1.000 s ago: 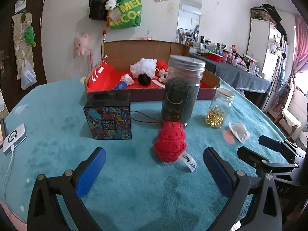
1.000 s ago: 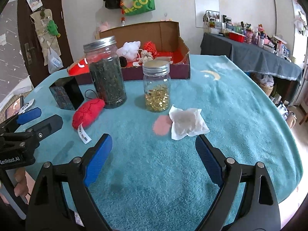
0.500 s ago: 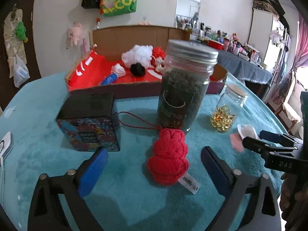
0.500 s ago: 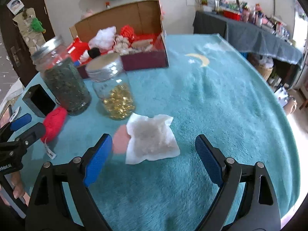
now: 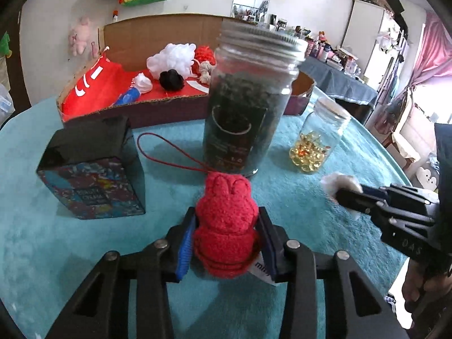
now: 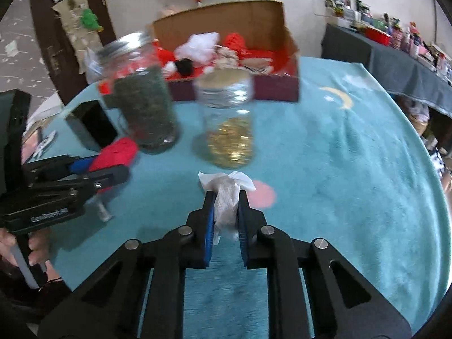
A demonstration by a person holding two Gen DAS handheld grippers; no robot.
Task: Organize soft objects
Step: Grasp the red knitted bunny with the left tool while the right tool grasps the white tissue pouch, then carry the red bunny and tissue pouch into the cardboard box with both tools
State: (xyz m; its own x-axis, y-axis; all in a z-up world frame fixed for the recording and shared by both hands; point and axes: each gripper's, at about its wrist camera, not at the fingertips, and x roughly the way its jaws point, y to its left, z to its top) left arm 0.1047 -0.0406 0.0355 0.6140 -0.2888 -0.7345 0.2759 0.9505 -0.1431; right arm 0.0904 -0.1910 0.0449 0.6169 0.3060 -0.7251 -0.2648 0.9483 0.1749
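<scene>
Change since the earlier frames: both sets of jaws, then spread wide over loose items, are now closed on them.

Left wrist view. Left gripper (image 5: 226, 240): jaws clamped on the red knitted toy (image 5: 226, 226) from both flanks. Toy's long axis runs away from the camera, eared end toward the dark-filled jar (image 5: 248, 104) just beyond; its red cord loops left across the teal surface (image 5: 84, 254). White tag at the toy's near right is cut off by the pad, print only partly readable. Patterned box (image 5: 93, 175) stands left of the toy, label blurred. Small jar of gold beads (image 5: 316, 144) stands right of the big jar. Cardboard box (image 5: 175, 65) behind holds white, black and red soft pieces. Right gripper (image 5: 347, 195) enters from the right, a white tuft showing at its tip.

Right wrist view. Right gripper (image 6: 226, 214): jaws nearly shut on the white fabric pouch (image 6: 226, 197), bunched narrow between the pads, its long axis pointing forward and its far end flaring past the tips; lower part hidden. Pink patch (image 6: 264, 195) on the surface just right of it. Jars and box beyond are motion-blurred. Left gripper (image 6: 113, 166) at left, red toy partly hidden behind it.
</scene>
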